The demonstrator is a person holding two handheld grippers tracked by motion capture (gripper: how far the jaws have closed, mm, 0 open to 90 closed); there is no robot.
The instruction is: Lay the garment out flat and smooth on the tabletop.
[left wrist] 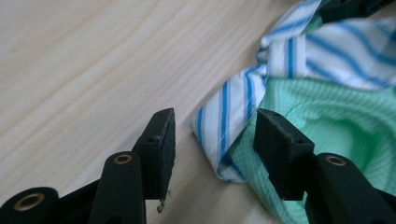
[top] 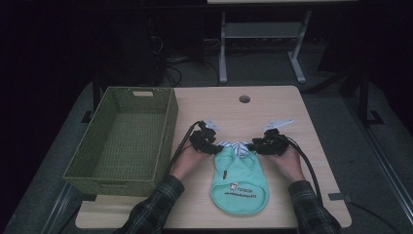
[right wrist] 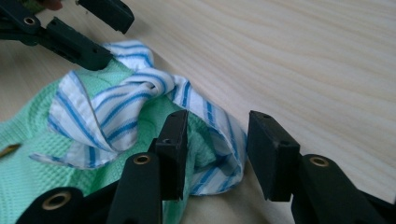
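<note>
The high view looks forward and down from above the near edge, taking in the whole tabletop (top: 272, 105). Each gripper view rides close and low along its own fingers, facing inward. Both share the striped collar (left wrist: 233, 121) of the green garment (right wrist: 28, 177).

Both forearms are reaching forward side by side, the left tongs (top: 210, 145) and right tongs (top: 256, 146) gaping, jaws apart, angling inward.

Mint-green garment (top: 239, 181) (blue-and-white striped collar (left wrist: 233, 121)), olive-green basket (top: 122, 141)
</note>
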